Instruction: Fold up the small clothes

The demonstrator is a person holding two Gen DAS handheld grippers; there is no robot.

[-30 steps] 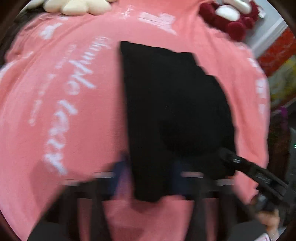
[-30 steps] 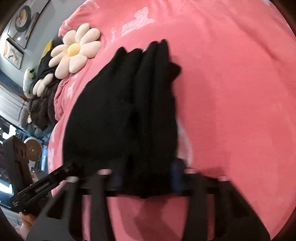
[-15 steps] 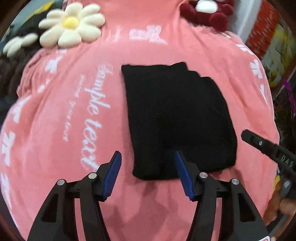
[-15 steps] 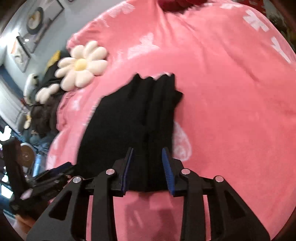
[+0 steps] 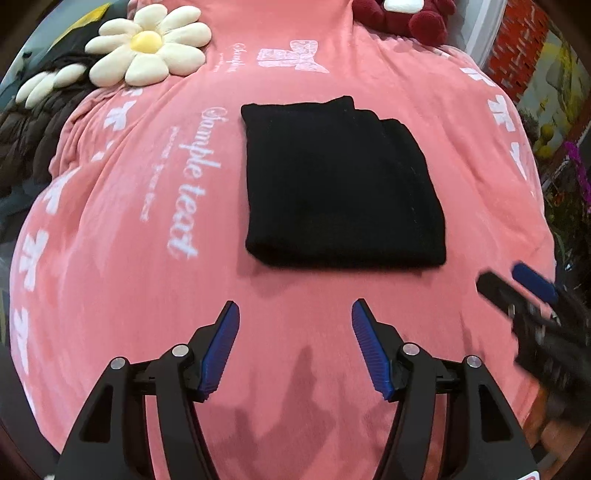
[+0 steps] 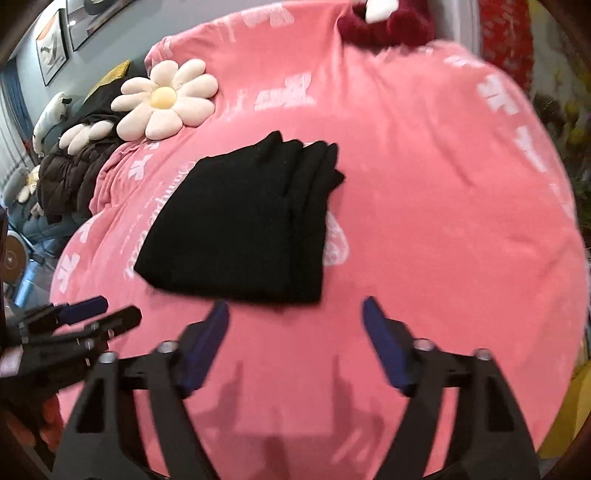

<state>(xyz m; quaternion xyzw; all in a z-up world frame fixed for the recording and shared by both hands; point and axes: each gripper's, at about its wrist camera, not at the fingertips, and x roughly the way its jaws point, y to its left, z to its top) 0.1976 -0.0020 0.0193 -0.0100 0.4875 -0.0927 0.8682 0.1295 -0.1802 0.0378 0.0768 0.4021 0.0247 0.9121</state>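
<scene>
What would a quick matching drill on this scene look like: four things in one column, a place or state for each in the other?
Things:
1. black garment
2. daisy cushion
3. red plush toy
4. left tongs

Places or states:
A. at the far left edge of the pink blanket
B. open, nothing between them
C. folded flat in the middle of the blanket
D. at the far end of the blanket, towards the right

Pairs: 1-C, 2-A, 3-D, 4-B

Bright, even indoor light with soft shadows on the blanket (image 5: 110, 295) (heavy fisheye bending), right view motion-blurred.
</scene>
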